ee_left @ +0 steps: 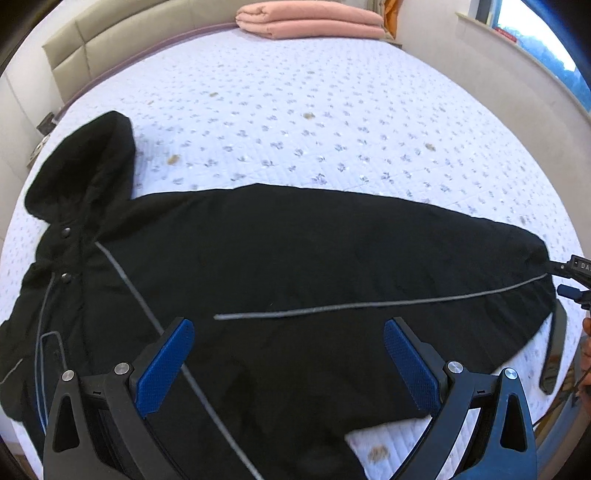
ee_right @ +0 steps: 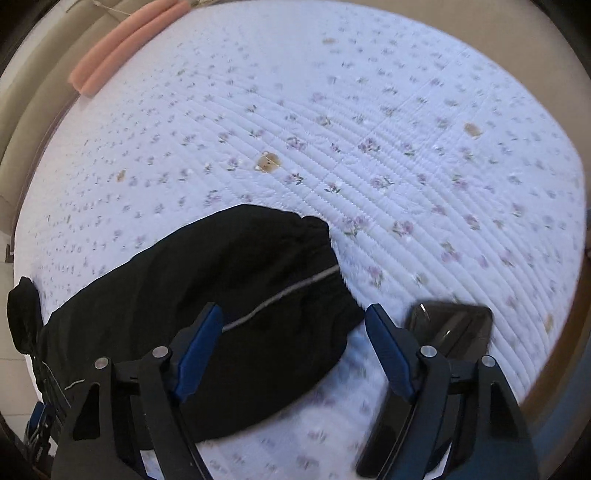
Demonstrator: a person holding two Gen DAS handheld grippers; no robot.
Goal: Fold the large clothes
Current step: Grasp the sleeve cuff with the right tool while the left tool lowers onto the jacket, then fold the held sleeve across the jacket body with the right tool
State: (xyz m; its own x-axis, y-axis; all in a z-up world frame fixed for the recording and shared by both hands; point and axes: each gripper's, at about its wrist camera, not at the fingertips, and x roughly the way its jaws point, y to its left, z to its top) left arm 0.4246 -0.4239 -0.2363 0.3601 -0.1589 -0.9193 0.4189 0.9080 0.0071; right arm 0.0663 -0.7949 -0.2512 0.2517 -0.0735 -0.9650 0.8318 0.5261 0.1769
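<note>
- the black hooded coat (ee_left: pixel 295 258) lies spread flat across the near part of the bed (ee_left: pixel 295 110), hood (ee_left: pixel 85 173) at the left, hem end at the right, grey reflective piping (ee_left: pixel 369 304) running along it.
- it looks like a padded, soft and floppy garment, fairly bulky but probably not heavy; the shell seems smooth, so a shallow pinch could slip. it should drape and sag wherever it isn't supported.
- best holds, i'd judge, are the seamed edges: near the collar snaps or shoulder on the left, the gathered hem (ee_right: pixel 314 229) on the right, taking a thick bite of fabric.
- left gripper (ee_left: pixel 288 365) points steeply down over the coat's middle, its blue fingers (ee_left: pixel 166 369) spread wide with nothing pinched between them.
- right gripper (ee_right: pixel 295 347) also points steeply down over the hem end; its fingers (ee_right: pixel 199 350) stand apart, the left one over the black cloth and the right one over bare quilt, not pressing on anything.
- a dark phone-like slab (ee_right: pixel 450 325) lies on the bed just right of the hem, near the right finger.
- a folded pink blanket (ee_left: pixel 310 20) sits at the far end, well apart.
</note>
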